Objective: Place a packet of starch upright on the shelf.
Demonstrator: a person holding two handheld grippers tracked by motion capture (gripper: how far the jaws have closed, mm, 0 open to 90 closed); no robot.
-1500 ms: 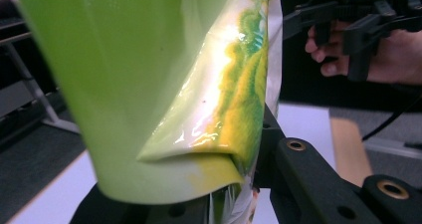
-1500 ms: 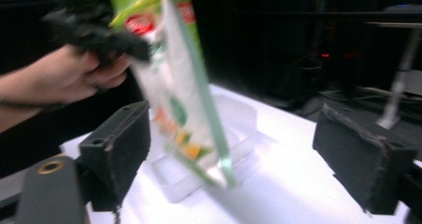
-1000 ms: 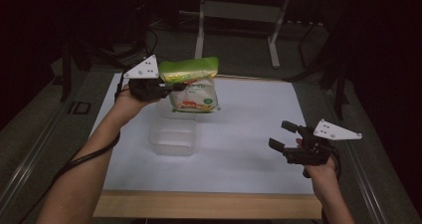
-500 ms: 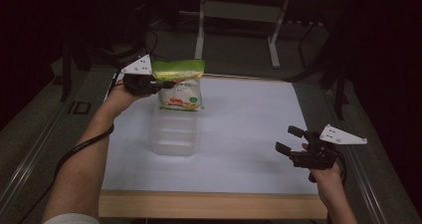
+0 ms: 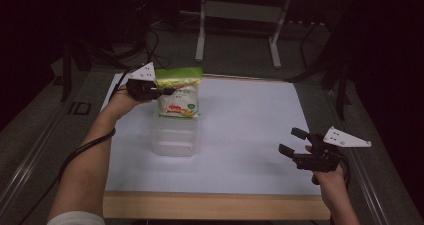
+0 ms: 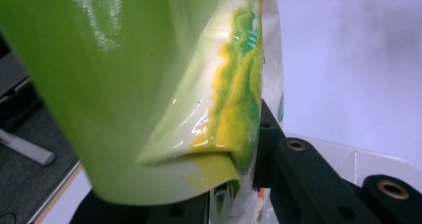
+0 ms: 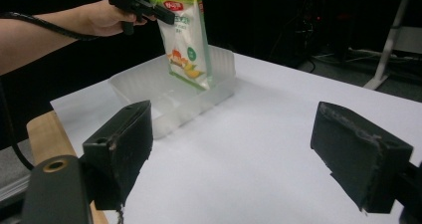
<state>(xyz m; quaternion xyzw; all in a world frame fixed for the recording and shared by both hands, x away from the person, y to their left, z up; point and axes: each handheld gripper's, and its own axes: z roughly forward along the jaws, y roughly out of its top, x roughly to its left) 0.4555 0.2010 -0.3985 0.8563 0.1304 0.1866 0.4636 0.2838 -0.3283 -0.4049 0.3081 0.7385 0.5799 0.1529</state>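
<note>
The left hand-held gripper [image 5: 161, 90] is clamped on the green top seal of the snack bag [image 5: 178, 96], so the bag hangs long axis upright, bottom down over the clear tub [image 5: 174, 137] at 11 o'clock on the bench [image 5: 250, 135], likely for lowering in. The right hand-held gripper [image 5: 293, 142] waits, jaws apart and empty.

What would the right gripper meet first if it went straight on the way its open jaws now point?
Probably the clear plastic container: the right gripper aims across bare white table toward it, with the snack bag hanging over it. Depth is unclear, so it might pass beside.
</note>
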